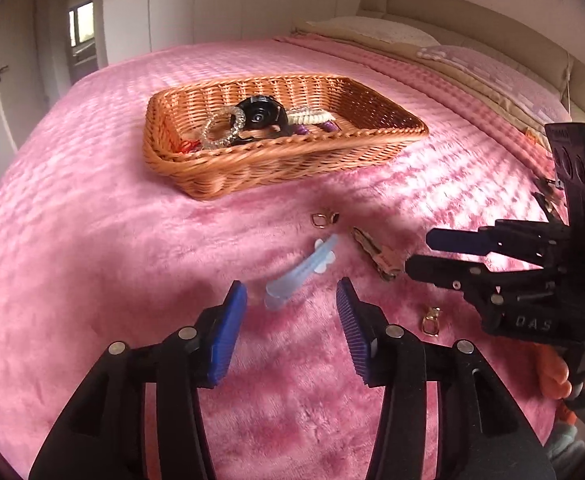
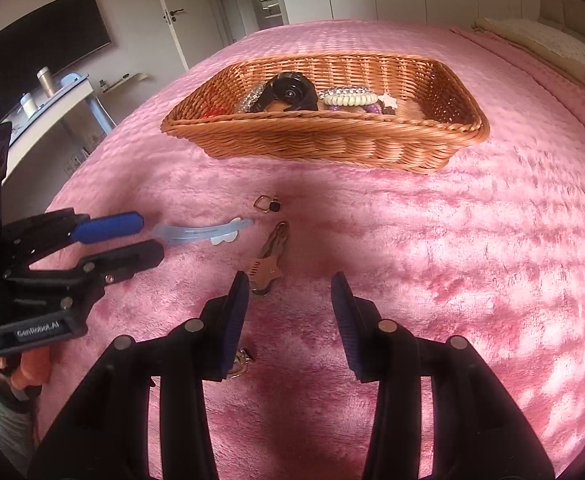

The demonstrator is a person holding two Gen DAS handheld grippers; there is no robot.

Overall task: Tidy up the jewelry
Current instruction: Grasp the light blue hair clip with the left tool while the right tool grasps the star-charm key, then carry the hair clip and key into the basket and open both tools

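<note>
A wicker basket (image 1: 212, 178) (image 2: 332, 148) sits on the pink blanket and holds a black watch (image 1: 262, 114) (image 2: 292, 92), a clear bracelet (image 1: 222, 128) and other hair pieces. A pale blue hair clip (image 1: 298, 274) (image 2: 202, 232) lies just ahead of my open left gripper (image 1: 292, 300), which also shows in the right wrist view (image 2: 148, 236). A brown hair clip (image 1: 376, 256) (image 2: 270, 258) lies just ahead of my open, empty right gripper (image 2: 288, 292) (image 1: 416, 252). Small gold rings (image 1: 324, 219) (image 2: 266, 203) lie beyond the clips.
A gold clasp (image 1: 431, 320) (image 2: 242, 358) lies on the blanket near the right gripper's left finger. Pillows (image 1: 376, 30) and a headboard are at the far right. A desk (image 2: 48, 108) and a wall screen stand off the bed's left side.
</note>
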